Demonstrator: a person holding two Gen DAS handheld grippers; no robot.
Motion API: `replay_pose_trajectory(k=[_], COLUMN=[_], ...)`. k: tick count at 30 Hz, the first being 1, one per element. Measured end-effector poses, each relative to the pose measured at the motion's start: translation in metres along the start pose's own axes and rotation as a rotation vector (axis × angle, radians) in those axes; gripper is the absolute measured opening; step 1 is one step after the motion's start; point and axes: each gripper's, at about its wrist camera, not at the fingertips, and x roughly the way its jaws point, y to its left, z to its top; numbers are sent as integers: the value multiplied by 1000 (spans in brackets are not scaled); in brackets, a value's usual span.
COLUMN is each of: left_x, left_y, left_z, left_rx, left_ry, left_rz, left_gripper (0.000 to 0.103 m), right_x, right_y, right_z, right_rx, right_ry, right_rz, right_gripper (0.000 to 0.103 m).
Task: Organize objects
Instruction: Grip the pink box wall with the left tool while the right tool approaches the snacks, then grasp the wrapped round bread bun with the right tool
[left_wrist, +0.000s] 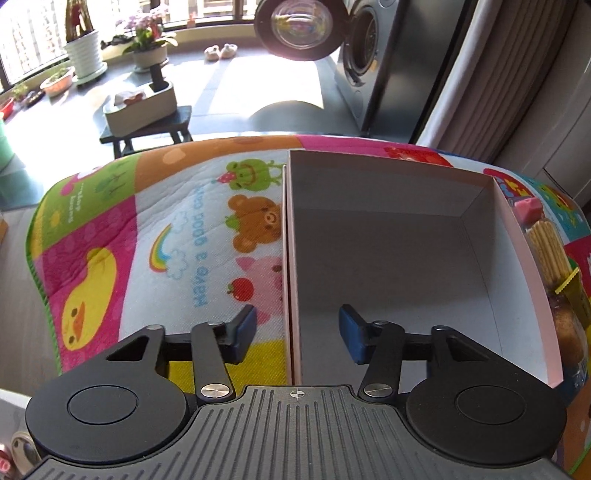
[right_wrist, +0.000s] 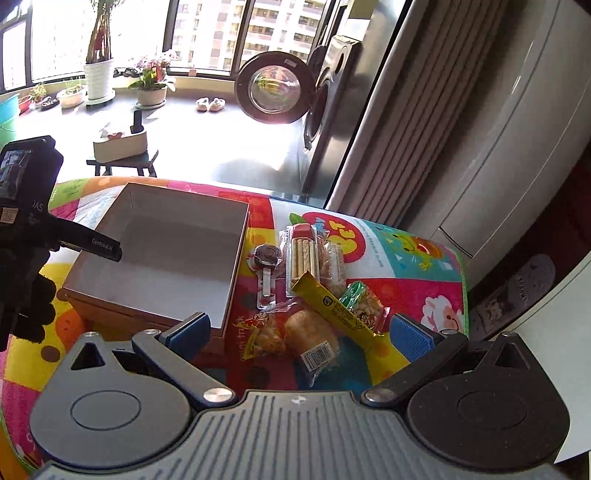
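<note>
Snack packets (right_wrist: 317, 295) lying beside the empty box (right_wrist: 162, 254)
Both hand-held grippers — left (left_wrist: 297, 332), right (right_wrist: 299, 328) — are gaping wide, holding nothing.

The left gripper (left_wrist: 297, 330) is open, and its two blue pads (left_wrist: 245, 326) stand well apart with nothing between them. The right gripper (right_wrist: 301, 328) is open too, even wider, and its blue pads (right_wrist: 410, 334) also hold nothing. In the right wrist view the left gripper shows at the far left edge, held by a hand in a dark glove (right_wrist: 31, 295).
</note>
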Motion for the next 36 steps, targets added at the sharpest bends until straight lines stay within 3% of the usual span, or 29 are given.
replay_pose_trajectory(k=[1, 2, 5, 7, 9, 11, 16, 22, 26, 29, 36], left_x=[2, 5, 12, 17, 16, 12, 8, 6, 5, 3, -1], left_y=[0, 1, -1, 0, -3, -7, -13, -17, -17, -16, -12], left_z=[0, 1, 1, -2, -3, -3, -4, -4, -3, -3, -5], left_rx=[-2, 0, 22, 7, 8, -6, -18, -19, -27, -29, 2], left_ry=[1, 6, 57, 108, 92, 75, 77, 65, 62, 64, 65], left_rz=[10, 18, 33, 35, 57, 80, 86, 97, 101, 93, 54], left_gripper=[13, 11, 11, 11, 10, 10, 10, 10, 10, 10, 10], right_x=[5, 12, 38, 56, 73, 86, 127, 169, 174, 164, 119], right_y=[-4, -9, -23, -28, -34, -40, -42, -47, -50, -53, -56], right_z=[0, -1, -3, -4, -5, -9, -24, -24, -25, -24, -26], right_rx=[-8, -16, -48, -88, -119, -128, -210, -174, -161, -150, -53], right_ry=[0, -2, -2, 9, 34, 56, 141, 231, 234, 243, 260], right_rz=[5, 9, 31, 37, 70, 127, 238, 380, 385, 363, 374], right_gripper=[103, 103, 103, 97, 88, 85, 79, 79, 77, 51, 50])
